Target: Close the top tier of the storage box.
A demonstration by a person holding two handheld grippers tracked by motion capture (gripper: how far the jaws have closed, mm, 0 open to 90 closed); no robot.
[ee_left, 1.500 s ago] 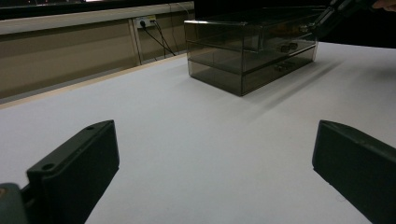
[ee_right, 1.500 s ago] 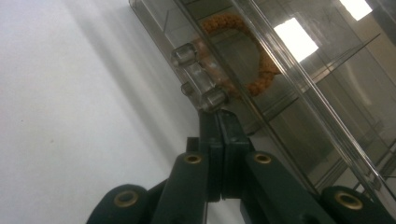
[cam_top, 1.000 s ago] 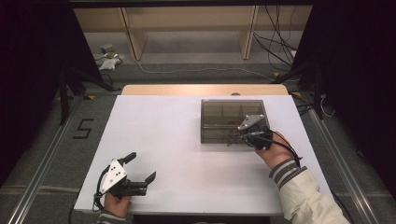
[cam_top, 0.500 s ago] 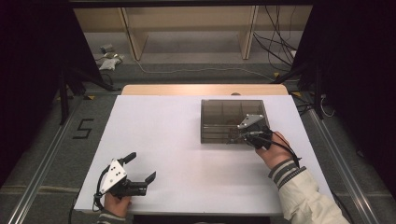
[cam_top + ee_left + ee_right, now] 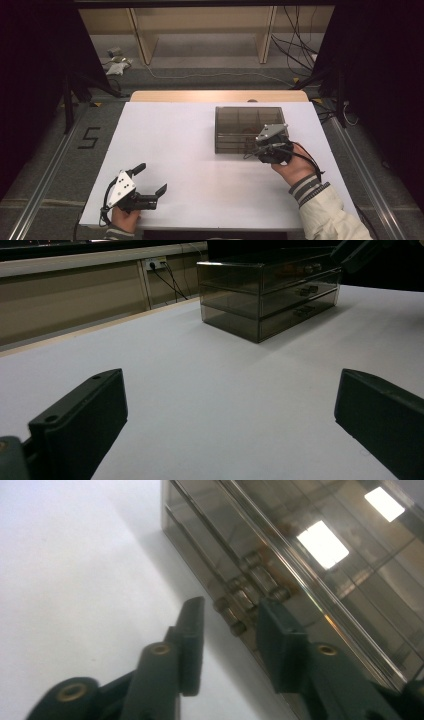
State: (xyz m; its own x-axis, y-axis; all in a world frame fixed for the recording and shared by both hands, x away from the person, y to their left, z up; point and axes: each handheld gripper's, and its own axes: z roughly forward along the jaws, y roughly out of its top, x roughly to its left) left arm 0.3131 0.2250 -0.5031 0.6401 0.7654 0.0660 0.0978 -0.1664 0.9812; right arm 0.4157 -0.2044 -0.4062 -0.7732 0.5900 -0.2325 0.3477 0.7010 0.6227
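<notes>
Closing your right gripper (image 5: 227,630) carelessly could pinch beside the lowest drawer handle (image 5: 230,615) of the smoky drawer box (image 5: 248,127) on the table's right half, since its part-open, empty jaws, just opening, straddle that handle without touching it.

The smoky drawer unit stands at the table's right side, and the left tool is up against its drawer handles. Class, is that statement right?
One slip: it is the right tool at the drawer unit, its jaws either side of a handle, as the right gripper view shows. The left tool rests far off, open. The unit's place is right.
</notes>
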